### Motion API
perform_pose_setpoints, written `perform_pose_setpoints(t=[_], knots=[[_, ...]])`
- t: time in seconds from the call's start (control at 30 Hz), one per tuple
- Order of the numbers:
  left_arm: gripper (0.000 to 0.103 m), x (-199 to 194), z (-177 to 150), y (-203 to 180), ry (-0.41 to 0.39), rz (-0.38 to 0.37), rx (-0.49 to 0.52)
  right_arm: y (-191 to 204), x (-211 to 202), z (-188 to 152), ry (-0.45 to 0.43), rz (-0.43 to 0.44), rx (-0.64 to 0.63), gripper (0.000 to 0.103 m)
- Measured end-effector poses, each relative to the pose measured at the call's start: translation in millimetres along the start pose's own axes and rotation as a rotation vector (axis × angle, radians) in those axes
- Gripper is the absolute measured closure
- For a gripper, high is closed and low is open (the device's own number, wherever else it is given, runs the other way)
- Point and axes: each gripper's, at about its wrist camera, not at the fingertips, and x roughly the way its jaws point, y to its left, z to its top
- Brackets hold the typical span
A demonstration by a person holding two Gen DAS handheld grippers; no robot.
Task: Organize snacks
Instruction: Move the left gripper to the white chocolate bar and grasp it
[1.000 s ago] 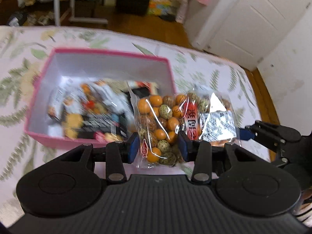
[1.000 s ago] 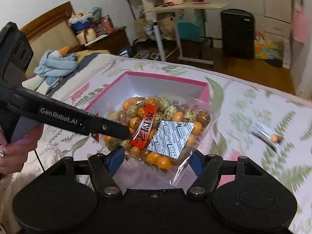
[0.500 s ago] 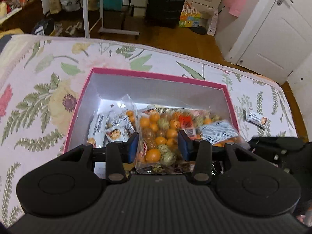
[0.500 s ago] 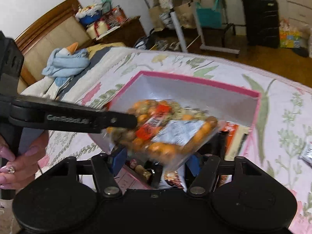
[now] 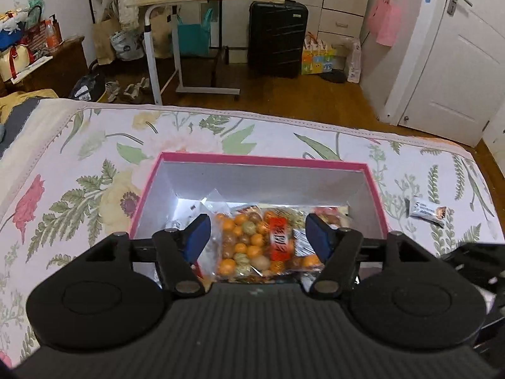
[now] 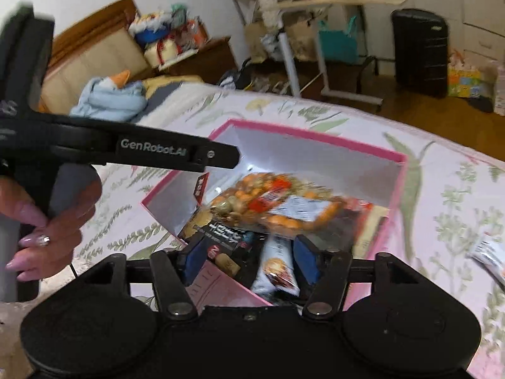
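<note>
A clear bag of orange and speckled round snacks [image 5: 262, 243] lies in the pink box [image 5: 258, 159] on top of other packets; it also shows in the right wrist view [image 6: 277, 202], inside the same box [image 6: 315, 135]. My left gripper [image 5: 257, 237] is open, its blue pads either side of the bag and apart from it. My right gripper [image 6: 243, 257] is open and empty over the box's near edge, above dark and white packets [image 6: 277, 271]. The left gripper's arm [image 6: 151, 151] crosses the right wrist view.
The box sits on a floral bedspread [image 5: 79, 189]. A small white snack packet [image 5: 426, 211] lies on the bedspread right of the box, also seen blurred in the right wrist view [image 6: 489, 255]. The bed's far edge [image 5: 252, 117] drops to a wooden floor.
The bag moved from beside the box into it. My left gripper opened and let it go. Both grippers drew back and up a little.
</note>
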Motion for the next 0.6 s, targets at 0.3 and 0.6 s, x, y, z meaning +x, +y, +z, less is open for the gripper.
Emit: perform_pose_setpoints(t=[0.3, 0.6], knots=[[0.039, -10, -1, -51, 0.016, -0.153, 0.053, -58, -68, -28, -0.117, -0.172, 0.081, 0.033], [0.041, 2, 7, -140, 0.016, -0.274, 0.21, -104, -101, -71, -0.241, -0.341, 0.053, 0.024]])
